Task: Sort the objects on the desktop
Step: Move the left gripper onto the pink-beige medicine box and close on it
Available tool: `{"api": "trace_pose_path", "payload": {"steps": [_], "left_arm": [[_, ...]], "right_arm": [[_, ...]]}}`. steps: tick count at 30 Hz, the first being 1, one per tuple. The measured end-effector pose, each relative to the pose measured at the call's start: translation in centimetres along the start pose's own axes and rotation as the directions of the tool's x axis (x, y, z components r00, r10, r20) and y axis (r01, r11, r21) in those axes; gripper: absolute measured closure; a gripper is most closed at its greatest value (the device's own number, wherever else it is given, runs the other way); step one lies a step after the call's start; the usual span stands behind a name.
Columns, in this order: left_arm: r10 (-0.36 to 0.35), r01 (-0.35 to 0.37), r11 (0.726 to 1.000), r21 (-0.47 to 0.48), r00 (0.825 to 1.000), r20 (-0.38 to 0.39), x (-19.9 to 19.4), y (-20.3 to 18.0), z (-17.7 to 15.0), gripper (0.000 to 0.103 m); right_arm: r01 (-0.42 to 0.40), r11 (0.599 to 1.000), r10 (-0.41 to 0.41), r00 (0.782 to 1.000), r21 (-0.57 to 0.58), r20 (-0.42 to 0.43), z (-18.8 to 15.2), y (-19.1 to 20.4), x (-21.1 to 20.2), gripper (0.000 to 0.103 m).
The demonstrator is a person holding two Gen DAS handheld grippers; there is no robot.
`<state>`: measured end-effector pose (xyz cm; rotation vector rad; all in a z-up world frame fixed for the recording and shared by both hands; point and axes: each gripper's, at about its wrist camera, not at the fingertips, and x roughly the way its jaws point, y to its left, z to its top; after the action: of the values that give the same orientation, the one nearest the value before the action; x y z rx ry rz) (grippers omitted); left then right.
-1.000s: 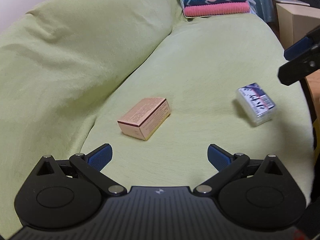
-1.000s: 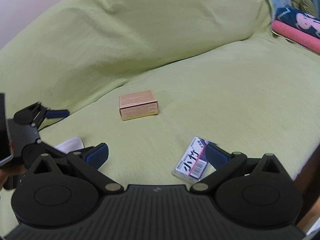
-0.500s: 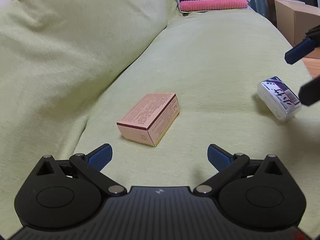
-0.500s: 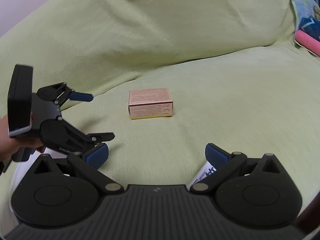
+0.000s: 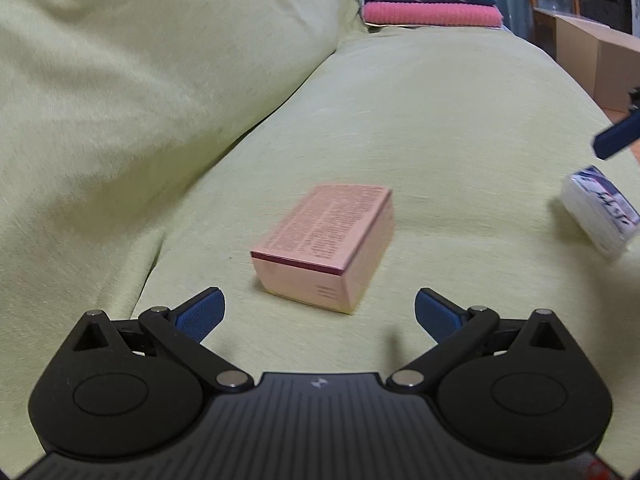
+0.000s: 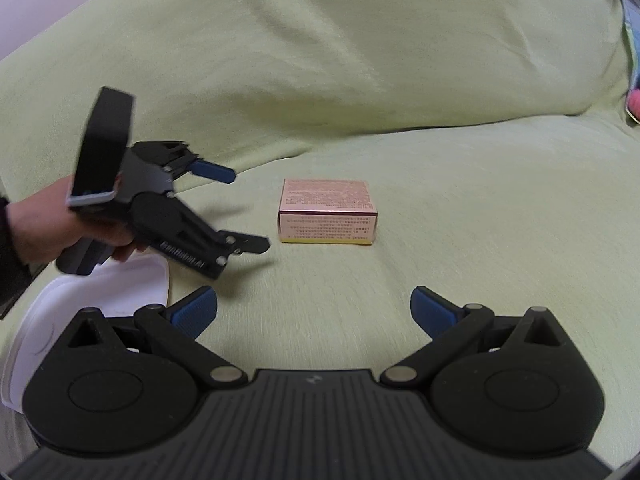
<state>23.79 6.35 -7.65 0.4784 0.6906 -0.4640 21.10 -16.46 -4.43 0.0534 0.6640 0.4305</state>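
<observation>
A pink cardboard box (image 5: pixel 326 246) lies flat on the green sofa seat, just ahead of my left gripper (image 5: pixel 319 314), which is open and empty. The right wrist view shows the same box (image 6: pixel 328 211) mid-seat, with my left gripper (image 6: pixel 244 210) open just to its left, held by a hand (image 6: pixel 44 220). My right gripper (image 6: pixel 314 310) is open and empty, a short way in front of the box. A small clear packet with a white and purple label (image 5: pixel 600 210) lies at the right edge of the left wrist view, below a blue fingertip (image 5: pixel 618 136) of the right gripper.
A white tray-like object (image 6: pixel 100 292) sits at the lower left under the hand. Folded pink and navy towels (image 5: pixel 432 10) are stacked at the far end of the sofa. A cardboard box (image 5: pixel 596 56) stands beyond the sofa's right edge. The backrest cushion (image 5: pixel 140 80) rises on the left.
My left gripper has moved closer to the pink box, which now looks larger. My right gripper has swung left; the packet has left its view. Both stay open.
</observation>
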Motion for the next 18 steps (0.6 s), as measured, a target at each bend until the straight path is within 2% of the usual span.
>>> {"api": "trace_pose_path", "payload": {"steps": [10,18], "left_arm": [[-0.062,0.062,0.998,0.001,0.998,0.005,4.0,2.1,0.5,0.001],[-0.156,0.156,0.988,-0.015,0.988,0.02,5.8,3.5,1.1,0.001]], "right_arm": [[-0.04,0.997,0.04,0.999,-0.059,-0.015,-0.7,0.5,1.4,0.001],[-0.05,0.996,0.047,0.998,-0.077,-0.031,-1.2,0.3,1.9,0.001]]}}
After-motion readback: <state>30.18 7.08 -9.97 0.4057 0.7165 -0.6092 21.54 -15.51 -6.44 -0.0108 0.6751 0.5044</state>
